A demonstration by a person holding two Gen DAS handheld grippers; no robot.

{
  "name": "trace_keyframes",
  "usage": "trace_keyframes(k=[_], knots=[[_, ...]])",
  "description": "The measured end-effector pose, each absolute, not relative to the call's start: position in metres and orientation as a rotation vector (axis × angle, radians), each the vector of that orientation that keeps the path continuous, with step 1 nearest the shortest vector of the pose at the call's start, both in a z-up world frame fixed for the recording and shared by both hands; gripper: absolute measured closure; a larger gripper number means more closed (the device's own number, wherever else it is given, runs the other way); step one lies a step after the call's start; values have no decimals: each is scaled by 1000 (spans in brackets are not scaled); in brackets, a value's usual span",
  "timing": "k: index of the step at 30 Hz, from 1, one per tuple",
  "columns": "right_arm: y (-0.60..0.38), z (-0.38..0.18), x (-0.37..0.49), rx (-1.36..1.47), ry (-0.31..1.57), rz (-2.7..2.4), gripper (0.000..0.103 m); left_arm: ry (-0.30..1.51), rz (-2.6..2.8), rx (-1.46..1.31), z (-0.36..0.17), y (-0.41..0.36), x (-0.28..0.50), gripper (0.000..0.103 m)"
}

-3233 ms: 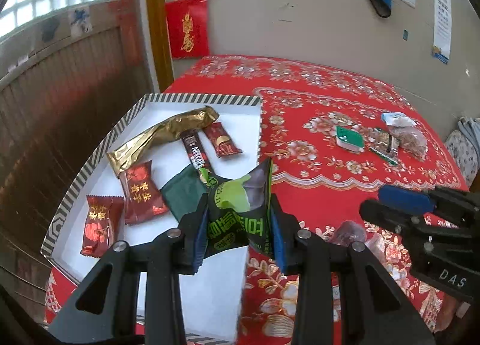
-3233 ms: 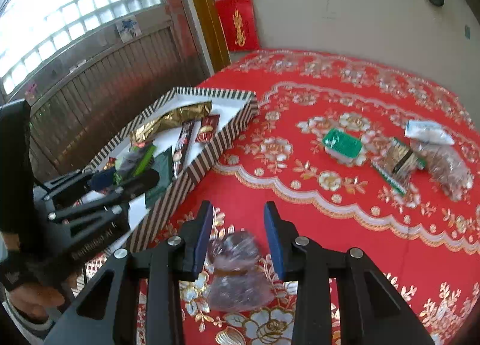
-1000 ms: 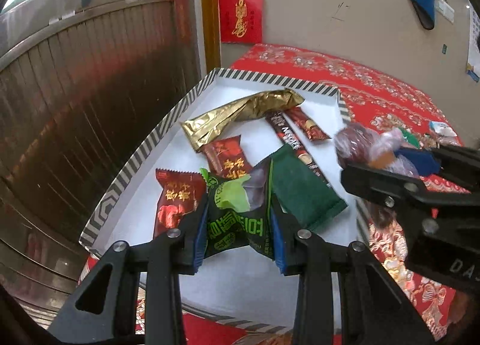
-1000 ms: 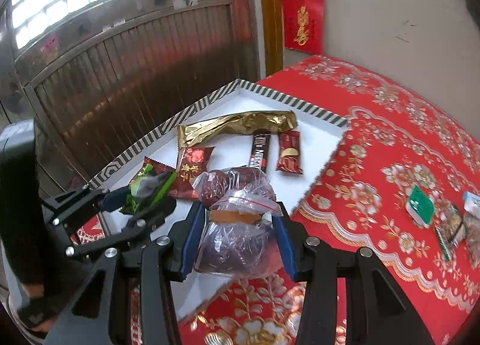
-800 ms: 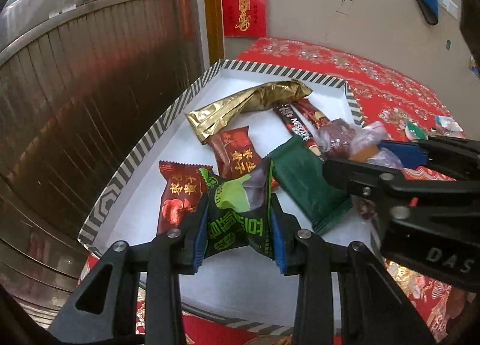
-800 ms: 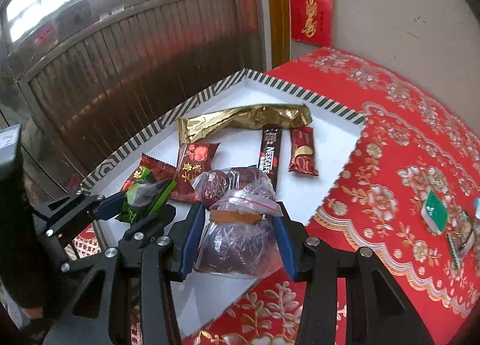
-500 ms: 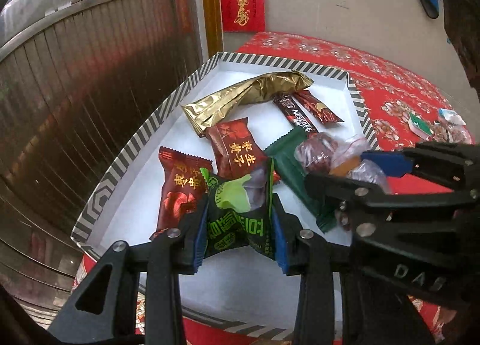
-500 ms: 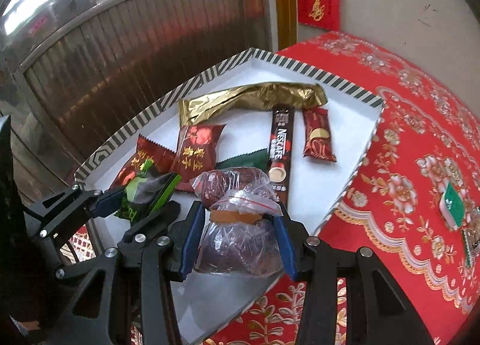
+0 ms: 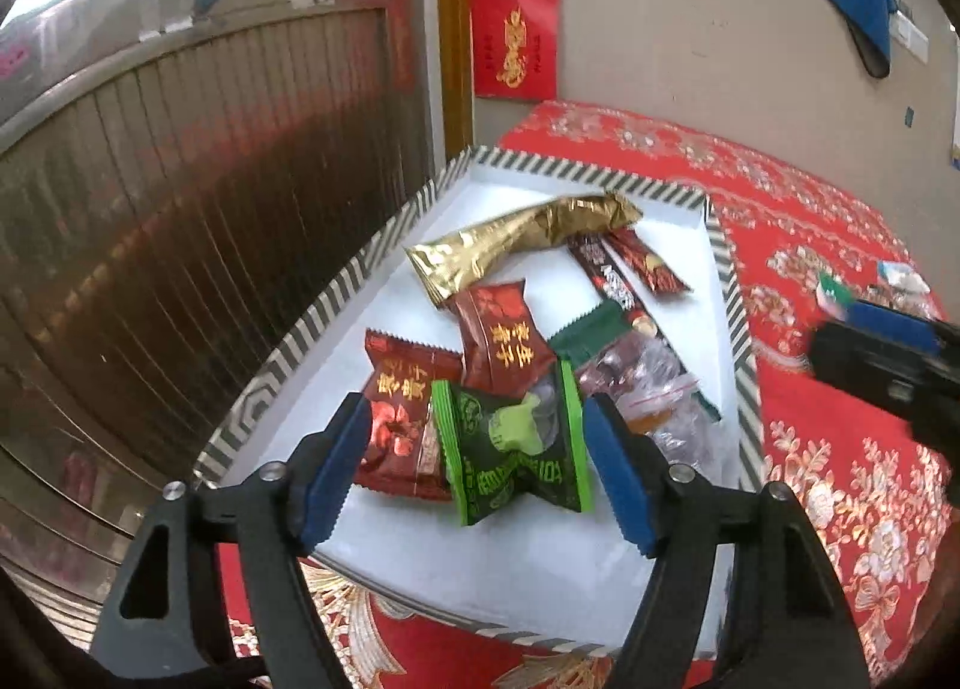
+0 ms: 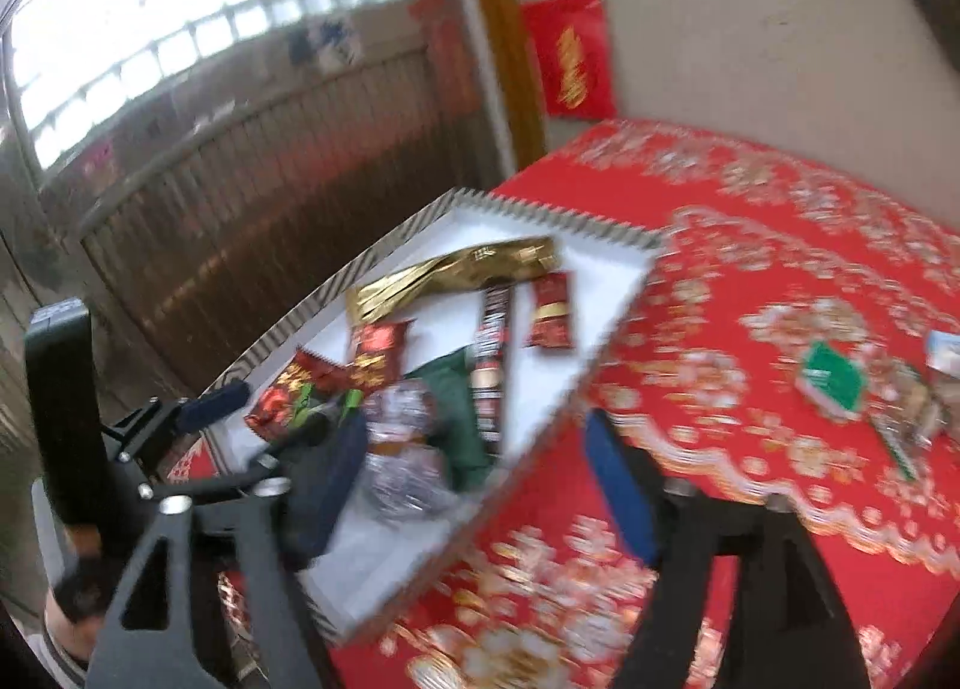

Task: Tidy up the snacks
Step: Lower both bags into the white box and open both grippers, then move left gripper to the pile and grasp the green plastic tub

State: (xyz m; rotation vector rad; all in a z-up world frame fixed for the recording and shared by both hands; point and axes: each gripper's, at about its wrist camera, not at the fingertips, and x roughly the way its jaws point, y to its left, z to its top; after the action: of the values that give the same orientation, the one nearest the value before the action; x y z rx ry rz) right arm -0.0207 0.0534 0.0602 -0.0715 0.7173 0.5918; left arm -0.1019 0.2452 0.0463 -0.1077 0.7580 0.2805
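Note:
A white tray with a striped rim (image 9: 336, 299) (image 10: 606, 236) holds several snacks: a gold packet (image 9: 516, 245), red packets (image 9: 504, 335), a coffee stick (image 9: 606, 275) and a dark green packet (image 9: 591, 332). A green snack packet (image 9: 513, 455) lies in the tray between the fingers of my open left gripper (image 9: 474, 473). A clear bag of dark sweets (image 9: 645, 383) (image 10: 402, 449) lies in the tray beside it. My right gripper (image 10: 480, 485) is open and empty, over the tray's right rim; its view is blurred.
The red flowered tablecloth (image 9: 840, 245) carries more snacks at the right: a green packet (image 10: 831, 377) and other wrappers (image 10: 924, 389). A brown ribbed wall panel (image 9: 150, 179) stands close behind the tray. Red paper decorations (image 9: 516, 47) hang on the wall.
Both grippers have opened. The green packet and the clear bag of sweets now lie in the tray. The right gripper has pulled back to the right.

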Motion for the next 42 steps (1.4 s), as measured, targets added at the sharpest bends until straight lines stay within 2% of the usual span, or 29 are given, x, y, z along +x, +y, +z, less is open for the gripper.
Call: trace_keyframes(k=[9, 20, 31, 42], knots=[[-44, 71, -43, -129, 624, 365, 20, 737, 241, -137, 60, 228, -99, 28], [-157, 70, -54, 34, 657, 252, 20, 743, 106, -53, 66, 148, -79, 28], [-209, 63, -51, 103, 725, 238, 20, 780, -25, -7, 69, 70, -45, 28], [-213, 67, -12, 87, 796, 241, 20, 898, -49, -40, 52, 29, 41, 25]])
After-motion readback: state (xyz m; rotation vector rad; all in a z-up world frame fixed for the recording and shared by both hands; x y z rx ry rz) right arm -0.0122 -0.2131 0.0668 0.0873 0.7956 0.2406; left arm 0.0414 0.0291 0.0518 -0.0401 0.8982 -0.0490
